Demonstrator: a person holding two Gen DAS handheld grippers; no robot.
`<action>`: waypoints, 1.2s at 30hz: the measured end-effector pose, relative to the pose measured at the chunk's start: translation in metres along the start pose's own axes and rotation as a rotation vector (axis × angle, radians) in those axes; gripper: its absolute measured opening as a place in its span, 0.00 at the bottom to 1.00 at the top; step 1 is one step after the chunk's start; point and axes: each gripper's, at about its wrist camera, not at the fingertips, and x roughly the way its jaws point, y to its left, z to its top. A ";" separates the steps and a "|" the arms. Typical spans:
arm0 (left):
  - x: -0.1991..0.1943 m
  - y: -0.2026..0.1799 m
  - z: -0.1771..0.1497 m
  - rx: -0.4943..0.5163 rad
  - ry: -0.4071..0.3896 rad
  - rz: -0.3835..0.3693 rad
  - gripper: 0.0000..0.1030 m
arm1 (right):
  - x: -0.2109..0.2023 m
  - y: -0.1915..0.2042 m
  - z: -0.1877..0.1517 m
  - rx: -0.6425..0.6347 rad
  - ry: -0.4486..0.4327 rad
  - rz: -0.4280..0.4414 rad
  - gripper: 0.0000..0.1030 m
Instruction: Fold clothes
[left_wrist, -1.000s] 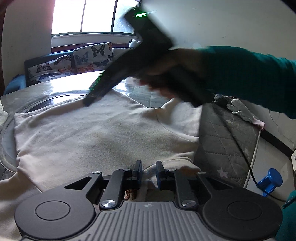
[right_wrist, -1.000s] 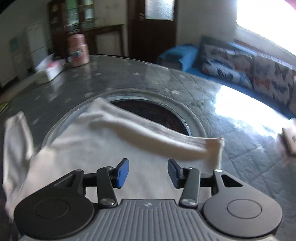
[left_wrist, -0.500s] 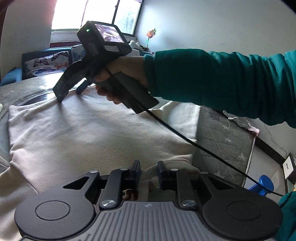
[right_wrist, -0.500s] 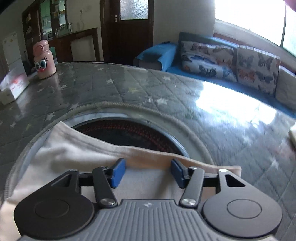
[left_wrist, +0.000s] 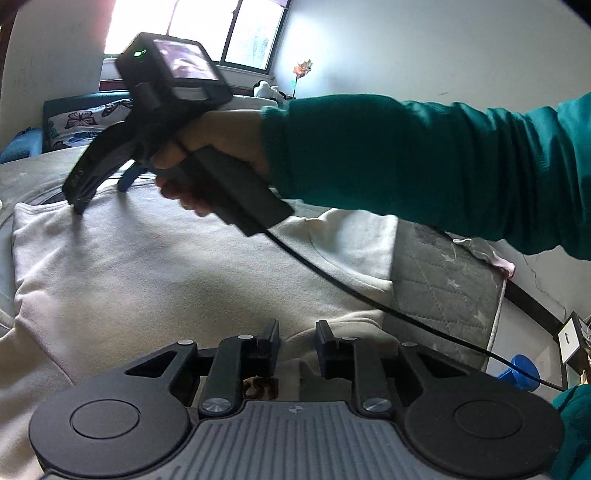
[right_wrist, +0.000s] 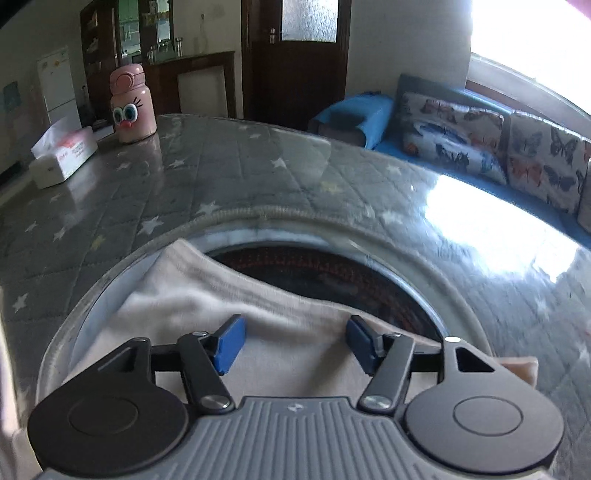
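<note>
Two tongs: left tongs (left_wrist: 297, 341) pinch sweatshirt (left_wrist: 166, 266) fold; right tongs (right_wrist: 291, 345) just spreading, released.

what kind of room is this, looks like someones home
Most likely a home living or dining room: a sofa with butterfly-print cushions under a window, a dark wooden cabinet beside a door, and a tissue box on the quilted table cover.

This is a home living room: beyond the desk (right_wrist: 258, 173), which wears a grey quilted cover with stars, a blue sofa (right_wrist: 373, 122) with butterfly-print cushions (right_wrist: 454, 136) runs under a bright window. Behind the desk stand a dark wooden door (right_wrist: 295, 59), a glass-fronted cabinet (right_wrist: 144, 33) and a white fridge (right_wrist: 59, 85). On the desk's far corner sit a pink cartoon flask (right_wrist: 129, 105) and a tissue box (right_wrist: 62, 155)
</note>
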 end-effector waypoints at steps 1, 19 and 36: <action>0.000 0.000 0.000 0.000 0.000 -0.001 0.24 | 0.003 0.000 0.003 0.002 -0.003 -0.004 0.62; 0.000 0.002 0.000 -0.026 -0.011 -0.021 0.26 | 0.025 0.045 0.030 -0.108 -0.016 0.047 0.62; -0.002 -0.003 -0.001 -0.020 -0.015 0.005 0.27 | -0.026 0.070 -0.004 -0.298 0.072 0.111 0.62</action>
